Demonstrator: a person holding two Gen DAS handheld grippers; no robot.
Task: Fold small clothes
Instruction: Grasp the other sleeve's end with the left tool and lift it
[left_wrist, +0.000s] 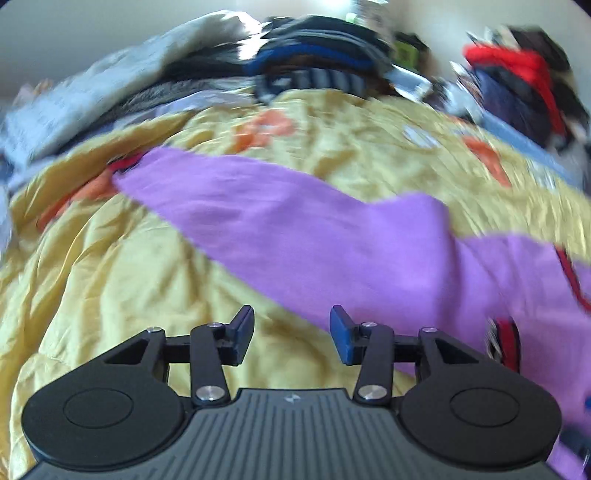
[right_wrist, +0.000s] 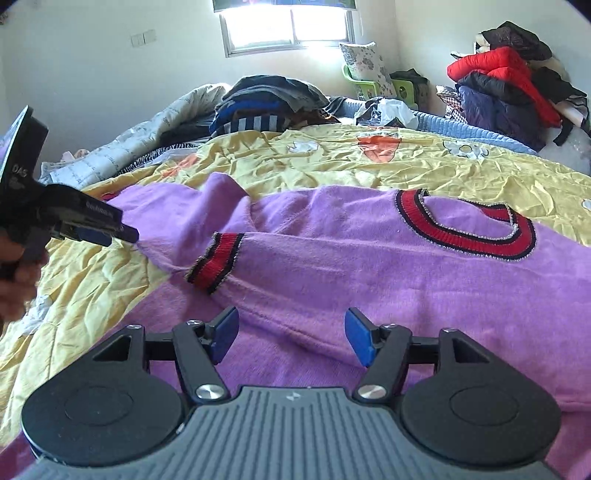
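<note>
A purple sweater (right_wrist: 369, 280) lies spread on the yellow quilt (right_wrist: 332, 158), its red-and-black neckband (right_wrist: 461, 236) to the right. One sleeve is folded onto the body, and its striped cuff (right_wrist: 216, 266) rests near the middle. My right gripper (right_wrist: 291, 332) hovers open over the sweater's near part with nothing between its fingers. My left gripper (right_wrist: 125, 234), held by a hand (right_wrist: 14, 280), sits at the sweater's left edge. In the blurred left wrist view the left gripper (left_wrist: 291, 332) is open and empty, at the border between the purple sweater (left_wrist: 295, 229) and the yellow quilt (left_wrist: 129, 277).
A heap of dark and striped clothes (right_wrist: 266, 103) lies at the far side of the bed. Red and dark jackets (right_wrist: 498, 81) are piled at the far right. A plastic bag (right_wrist: 384, 110) and a grey-white quilt (right_wrist: 147, 136) also lie at the back.
</note>
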